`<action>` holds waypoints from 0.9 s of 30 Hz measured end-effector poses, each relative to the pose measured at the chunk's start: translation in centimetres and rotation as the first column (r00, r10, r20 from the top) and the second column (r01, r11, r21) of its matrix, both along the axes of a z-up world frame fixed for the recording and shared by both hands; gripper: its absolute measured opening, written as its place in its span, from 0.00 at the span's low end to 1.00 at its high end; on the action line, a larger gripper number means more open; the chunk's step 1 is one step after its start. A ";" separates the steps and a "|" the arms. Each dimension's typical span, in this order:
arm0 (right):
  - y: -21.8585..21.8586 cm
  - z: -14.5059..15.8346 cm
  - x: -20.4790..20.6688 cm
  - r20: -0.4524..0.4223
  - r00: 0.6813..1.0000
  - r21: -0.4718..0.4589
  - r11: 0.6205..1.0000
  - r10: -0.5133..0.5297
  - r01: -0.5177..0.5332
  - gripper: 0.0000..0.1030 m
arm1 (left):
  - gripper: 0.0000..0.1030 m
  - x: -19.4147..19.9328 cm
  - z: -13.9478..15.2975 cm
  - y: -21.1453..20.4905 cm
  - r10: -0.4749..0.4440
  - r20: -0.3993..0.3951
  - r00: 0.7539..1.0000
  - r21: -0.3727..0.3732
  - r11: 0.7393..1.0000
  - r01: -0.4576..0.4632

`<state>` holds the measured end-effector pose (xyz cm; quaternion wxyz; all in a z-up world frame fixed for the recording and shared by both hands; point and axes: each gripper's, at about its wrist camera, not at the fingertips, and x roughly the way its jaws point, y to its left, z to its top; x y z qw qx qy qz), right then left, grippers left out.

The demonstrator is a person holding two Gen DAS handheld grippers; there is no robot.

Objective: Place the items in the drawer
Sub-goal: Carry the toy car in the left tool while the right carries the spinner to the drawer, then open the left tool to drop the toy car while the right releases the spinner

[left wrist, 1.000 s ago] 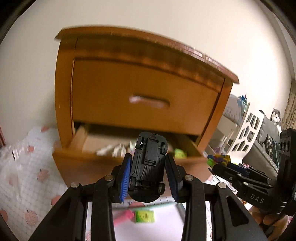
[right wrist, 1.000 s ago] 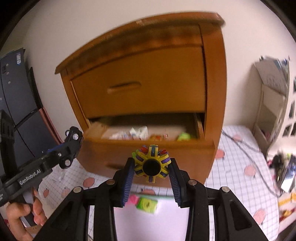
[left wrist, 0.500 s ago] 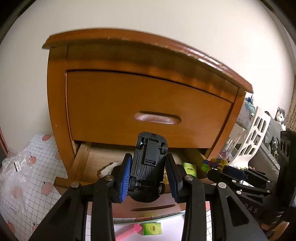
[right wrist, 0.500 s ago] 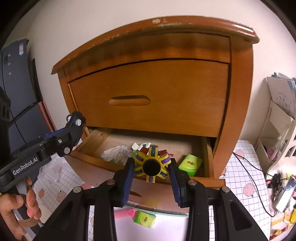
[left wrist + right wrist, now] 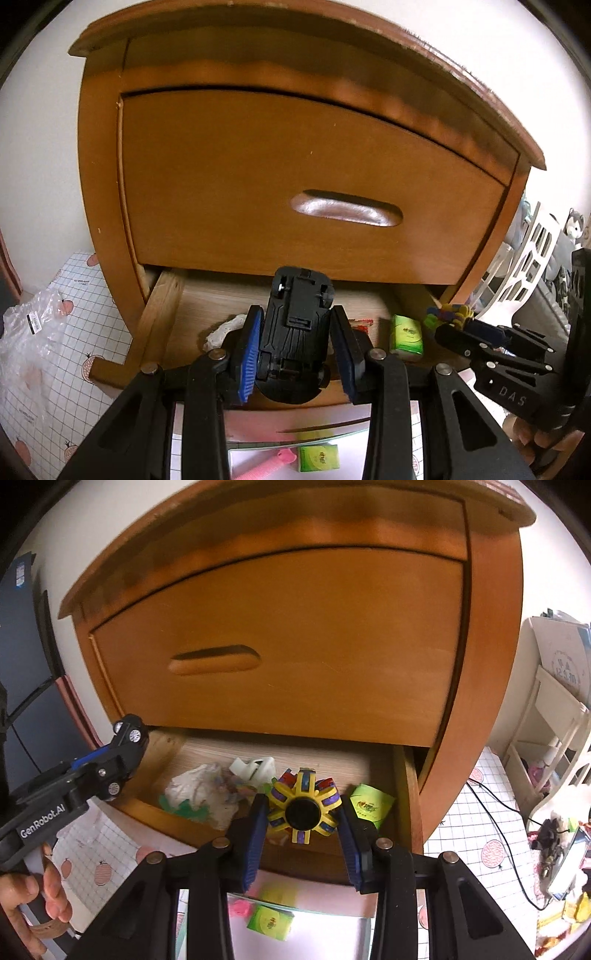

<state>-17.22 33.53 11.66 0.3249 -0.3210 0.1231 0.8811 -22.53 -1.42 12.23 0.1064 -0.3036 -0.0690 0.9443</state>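
Drawer (image 5: 400, 775) nearer now; both jaws w/ toy car (image 5: 295, 332), spinner (image 5: 303, 806) above it

Wooden nightstand (image 5: 280, 177) against white wall (image 5: 40, 122), checked floor mat (image 5: 476, 812).

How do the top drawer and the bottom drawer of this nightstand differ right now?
The top drawer is pushed in flush, while the bottom drawer is pulled out. Only the top drawer's front with its carved handle recess shows; the bottom drawer shows its inside, holding a green packet, crumpled paper and other small things. Nothing hangs in front of the top drawer; both grippers hover at the bottom one. Both are the same orange-brown wood.
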 end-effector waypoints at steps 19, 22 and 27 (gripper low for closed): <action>2.8 -1.8 0.1 0.044 0.997 -0.041 0.997 -0.064 0.066 0.45 | 0.65 -1.4 -2.3 0.0 0.051 0.059 0.997 0.017 0.998 -0.052; 2.8 -1.6 0.1 0.039 0.997 -0.037 0.997 -0.065 0.067 0.53 | 0.68 -1.2 -2.2 -0.3 0.074 0.051 0.996 0.019 0.997 -0.075; 2.5 -1.4 0.1 0.029 0.998 -0.022 0.998 -0.055 0.056 0.63 | 0.78 -1.0 -1.9 -0.7 0.102 0.041 0.994 0.015 0.995 -0.103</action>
